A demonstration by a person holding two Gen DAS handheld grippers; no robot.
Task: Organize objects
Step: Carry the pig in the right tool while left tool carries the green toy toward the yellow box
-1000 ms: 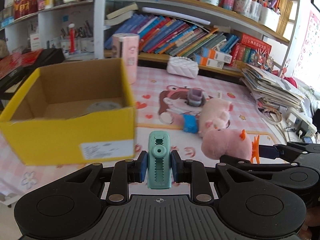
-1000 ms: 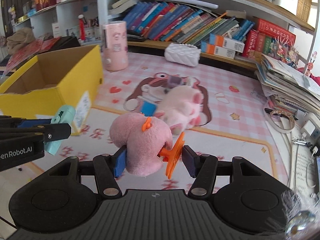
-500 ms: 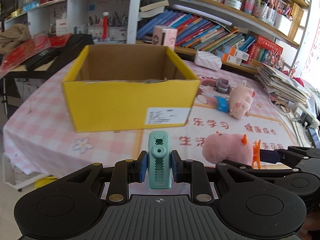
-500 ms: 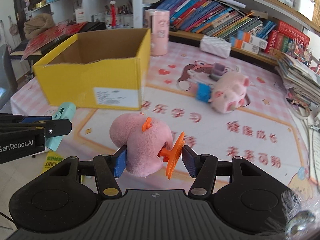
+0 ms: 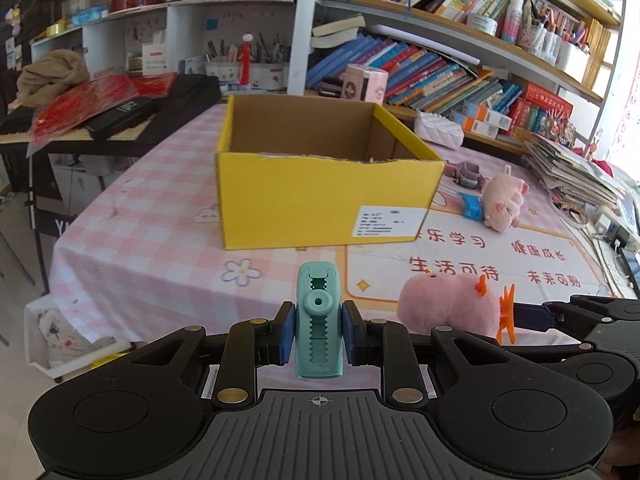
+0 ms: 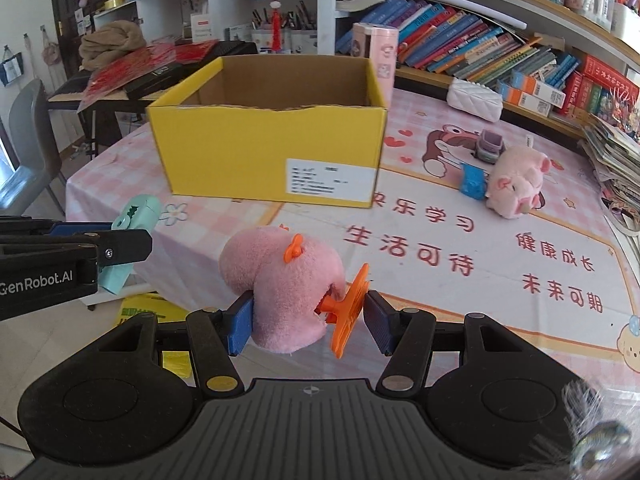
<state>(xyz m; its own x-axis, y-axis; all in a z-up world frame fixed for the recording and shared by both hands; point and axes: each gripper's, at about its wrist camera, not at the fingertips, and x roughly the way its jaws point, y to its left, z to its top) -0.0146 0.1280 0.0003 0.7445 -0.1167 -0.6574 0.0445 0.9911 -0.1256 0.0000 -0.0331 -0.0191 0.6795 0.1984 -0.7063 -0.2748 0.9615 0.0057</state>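
Observation:
My left gripper (image 5: 318,334) is shut on a teal crocodile-shaped toy (image 5: 319,322), held upright between its blue pads. My right gripper (image 6: 308,322) is shut on a pink plush with orange ears and an orange foot (image 6: 286,276); the same pink plush (image 5: 450,304) shows at the right of the left wrist view. An open yellow cardboard box (image 5: 320,192) stands ahead on the pink checked tablecloth (image 5: 156,224), some way off from both grippers. In the right wrist view the yellow box (image 6: 272,156) is ahead and left, and the left gripper with the teal toy (image 6: 132,226) comes in at the left edge.
A pink pig plush (image 6: 516,184), a blue toy (image 6: 472,180) and a small purple-grey toy (image 6: 490,148) lie right of the box. A pink cylinder (image 6: 380,50) and a white quilted pouch (image 6: 474,98) sit behind. Bookshelves line the back; a stack of papers (image 5: 572,176) lies at right.
Both grippers have pulled back from the table with their toys still held. The yellow box and the toys on the mat now look smaller and farther, and the table's near edge shows.

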